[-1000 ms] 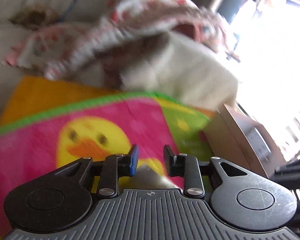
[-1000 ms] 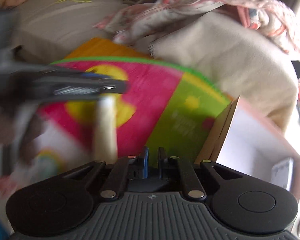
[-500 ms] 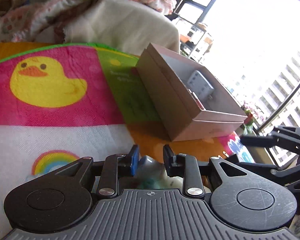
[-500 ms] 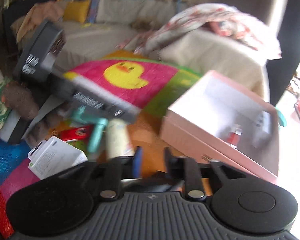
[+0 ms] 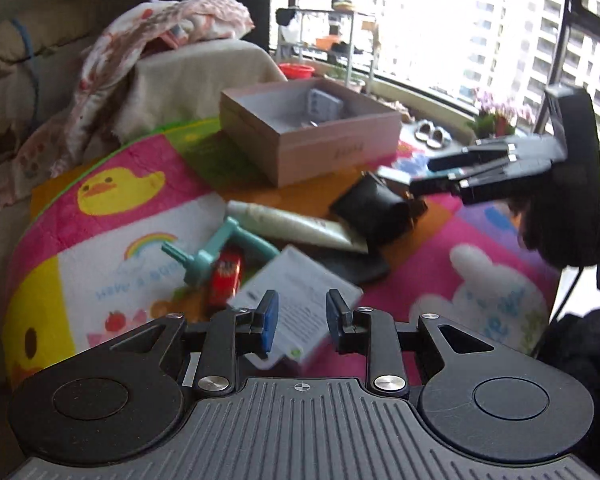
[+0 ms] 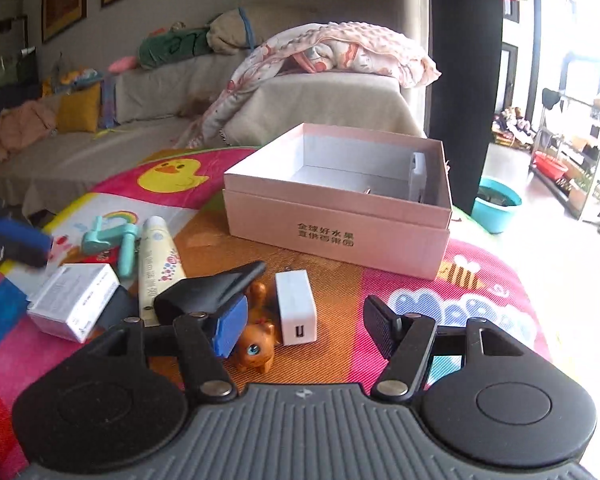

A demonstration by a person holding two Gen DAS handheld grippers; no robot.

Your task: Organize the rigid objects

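Hovering: open R tool (image 6: 306, 330) over charger (image 6: 297, 308)

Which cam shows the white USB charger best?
Right wrist. The white USB charger lies unobstructed on the mat just ahead of the open right gripper, beside the orange cat figurine, port visible. Left wrist shows at most a blurred white sliver behind the black pouch.
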